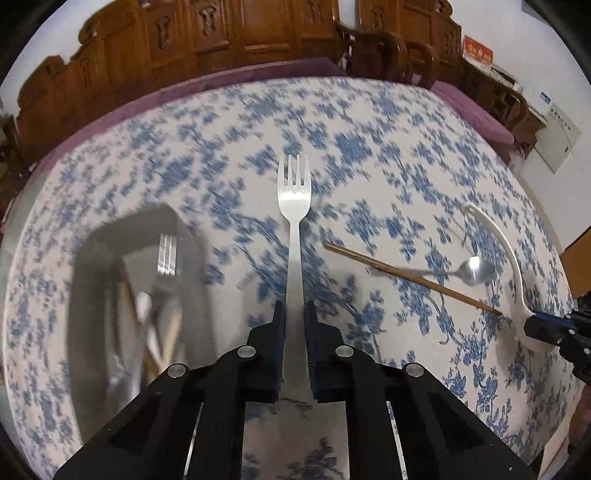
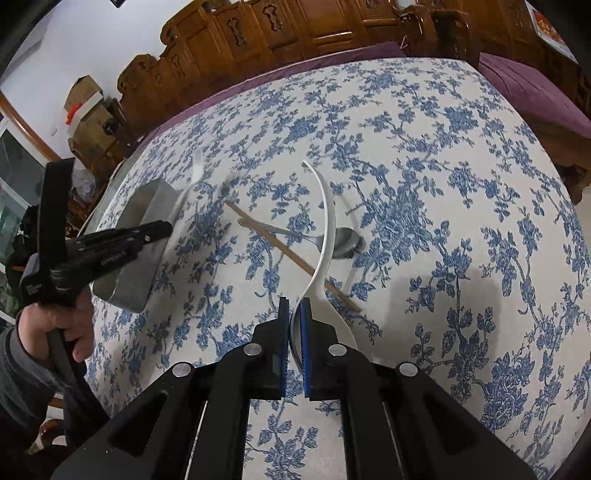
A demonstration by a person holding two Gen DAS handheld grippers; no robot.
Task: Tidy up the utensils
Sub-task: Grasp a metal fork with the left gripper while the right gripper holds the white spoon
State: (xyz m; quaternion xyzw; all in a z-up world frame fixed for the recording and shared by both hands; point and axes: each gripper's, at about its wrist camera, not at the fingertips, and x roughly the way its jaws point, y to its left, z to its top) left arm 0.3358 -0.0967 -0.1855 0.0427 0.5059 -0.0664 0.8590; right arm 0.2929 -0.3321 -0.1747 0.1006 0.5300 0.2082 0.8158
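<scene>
My left gripper [image 1: 294, 314] is shut on the handle of a metal fork [image 1: 294, 199], which it holds off the table with the tines pointing away. The right wrist view shows that gripper [image 2: 168, 226] and the fork [image 2: 195, 171] above a grey metal container [image 2: 136, 284]. My right gripper [image 2: 293, 308] is shut on the bowl end of a long white spoon [image 2: 327, 218]; it also shows at the right edge of the left wrist view [image 1: 532, 325], on the white spoon [image 1: 511, 254]. Under the white spoon lie a wooden chopstick [image 2: 273, 242] and a metal spoon [image 2: 345, 240].
The grey container [image 1: 86, 295] at the left holds several utensils, blurred. The chopstick [image 1: 406, 275] and metal spoon [image 1: 478, 269] lie crossed on the blue-flowered tablecloth [image 2: 424, 184]. A person's hand [image 2: 51, 325] grips the left tool. Carved wooden chairs [image 2: 295, 22] line the far edge.
</scene>
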